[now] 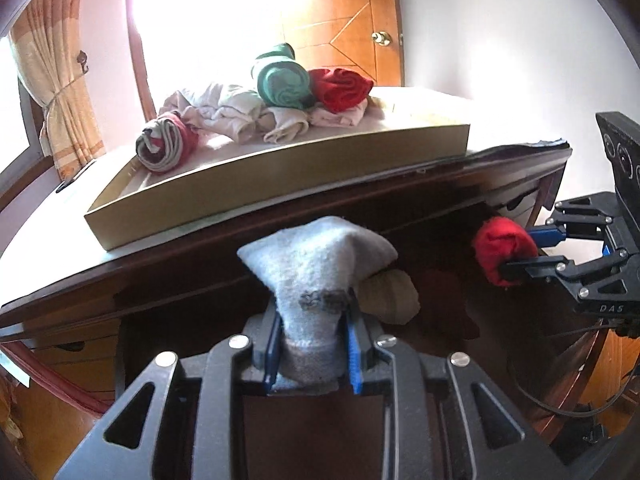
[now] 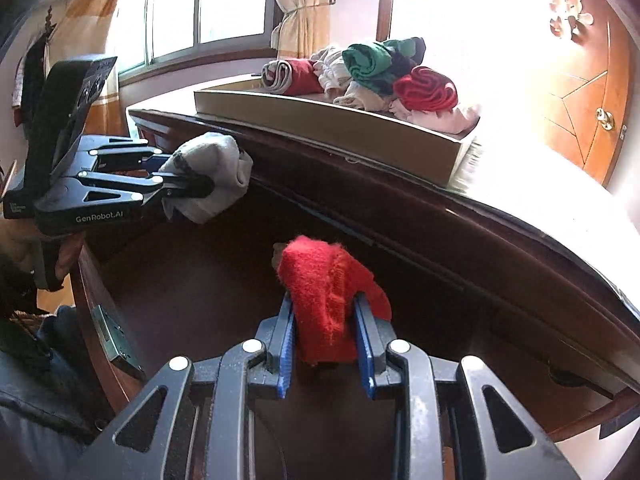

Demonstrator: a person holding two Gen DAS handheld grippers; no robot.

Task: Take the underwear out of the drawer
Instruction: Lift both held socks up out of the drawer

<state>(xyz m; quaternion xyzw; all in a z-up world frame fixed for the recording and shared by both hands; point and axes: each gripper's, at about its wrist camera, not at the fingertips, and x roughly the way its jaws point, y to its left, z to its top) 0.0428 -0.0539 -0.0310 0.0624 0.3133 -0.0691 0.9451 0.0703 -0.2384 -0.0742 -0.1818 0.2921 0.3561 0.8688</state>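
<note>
Left wrist view: left hand-held gripper (image 1: 314, 344) at 6 o'clock, fingers pinching a grey rolled garment (image 1: 316, 272) between the blue pads (image 1: 354, 356). The bundle flares out above the fingertips, held over the open dark wooden drawer (image 1: 440, 304). Just past it at 3 o'clock of the grey roll, a tan rolled piece (image 1: 394, 294) sits lower in the drawer. Right hand-held gripper (image 1: 532, 252) enters from 3 o'clock, clamped on a red rolled garment (image 1: 502, 254).

Cardboard tray (image 1: 280, 176) sits on the dresser's worktop (image 1: 52, 240) at 12 o'clock, above the drawer. It carries a heap of rolled underwear: a red-and-grey roll (image 1: 166, 146) at its left end, pale pieces (image 1: 224, 114) in the middle, a teal roll (image 1: 282, 80) touching a red roll (image 1: 342, 88) on top.

Right wrist view: right hand-held gripper (image 2: 326, 344) at 6 o'clock, fingers squeezing the red rolled garment (image 2: 326, 300), fuzzy knit texture, above the drawer's interior (image 2: 192, 280). Left hand-held gripper (image 2: 188, 178) at 9 o'clock holds the grey rolled garment (image 2: 212, 176) near the drawer's far left corner, well apart from the red one. Tray (image 2: 328, 128) at 12 o'clock with the same heap. Metal lock plate (image 2: 114, 334) on the drawer front at 8 o'clock. Curtain (image 2: 300, 12), window (image 2: 200, 8) and wooden door (image 2: 588, 92) behind.
</note>
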